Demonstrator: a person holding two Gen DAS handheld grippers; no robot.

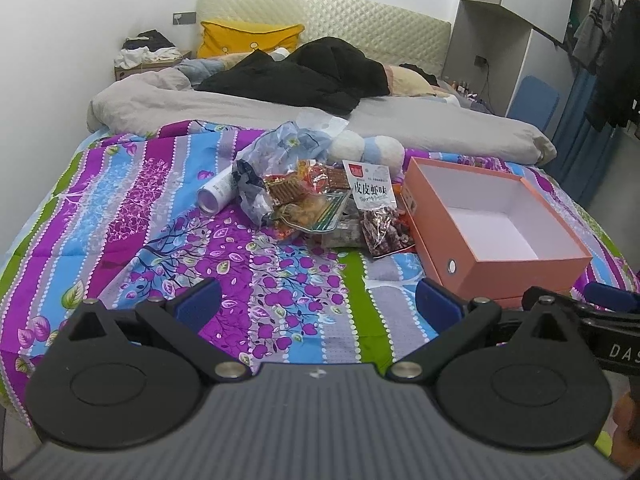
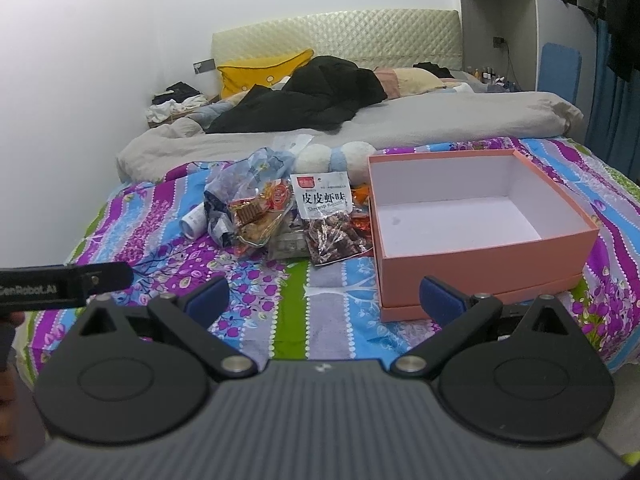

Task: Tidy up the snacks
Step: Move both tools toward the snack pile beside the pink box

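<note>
A pile of snack bags (image 1: 308, 196) lies on the flowered bedspread, with a white-topped shrimp snack bag (image 1: 374, 204) at its right; the pile also shows in the right wrist view (image 2: 280, 216), with the shrimp bag (image 2: 326, 216). An empty orange box (image 1: 492, 224) with a white inside stands right of the pile, also in the right wrist view (image 2: 472, 224). My left gripper (image 1: 318, 304) is open and empty, short of the pile. My right gripper (image 2: 324, 300) is open and empty, in front of the box's left corner.
A white tube (image 1: 216, 194) lies left of the pile. A white and blue plush (image 1: 366, 150) sits behind it. A grey duvet (image 1: 240, 108), black clothes (image 1: 304, 72) and a yellow pillow (image 1: 248, 38) fill the far bed. The bed edge is near me.
</note>
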